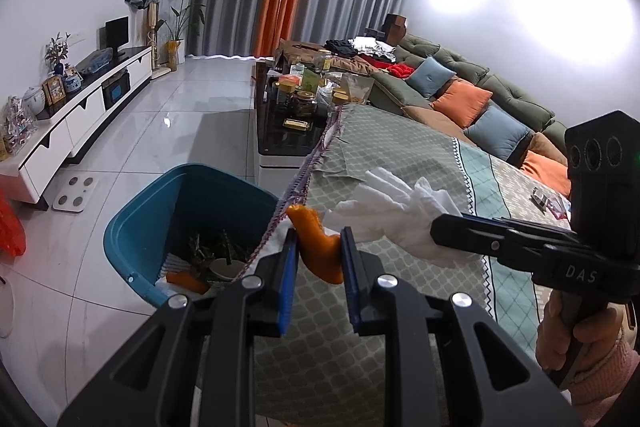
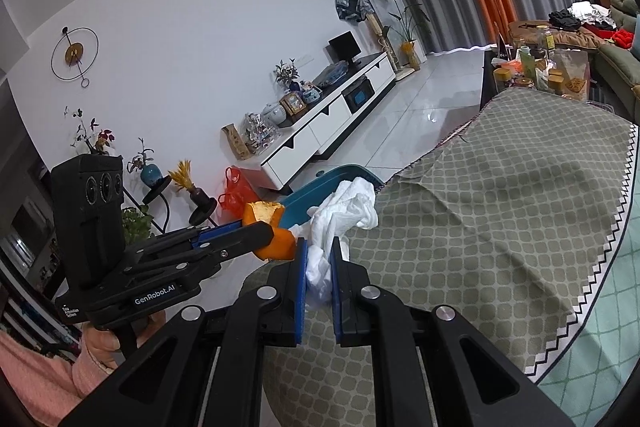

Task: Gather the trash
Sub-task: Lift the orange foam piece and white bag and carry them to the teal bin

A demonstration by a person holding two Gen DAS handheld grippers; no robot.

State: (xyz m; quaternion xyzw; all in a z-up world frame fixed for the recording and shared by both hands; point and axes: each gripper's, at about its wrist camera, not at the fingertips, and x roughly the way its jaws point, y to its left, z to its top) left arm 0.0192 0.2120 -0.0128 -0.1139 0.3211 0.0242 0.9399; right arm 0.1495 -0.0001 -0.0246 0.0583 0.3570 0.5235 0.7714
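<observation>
Patterned tablecloth (image 1: 400, 155) edge beside blue bin (image 1: 168, 215); left gripper (image 1: 318, 251) clamps orange peel (image 1: 316, 247); right gripper (image 2: 319, 267) pinches white tissue (image 2: 344, 211).

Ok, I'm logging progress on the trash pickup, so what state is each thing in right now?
left gripper: shut on the orange peel.
orange peel: held above the table edge, beside the bin.
right gripper: shut on the white tissue.
white tissue: crumpled, pinched, held at the table's edge.
blue trash bin: open, partly filled with scraps, on the floor.
tablecloth: spread over the table.
</observation>
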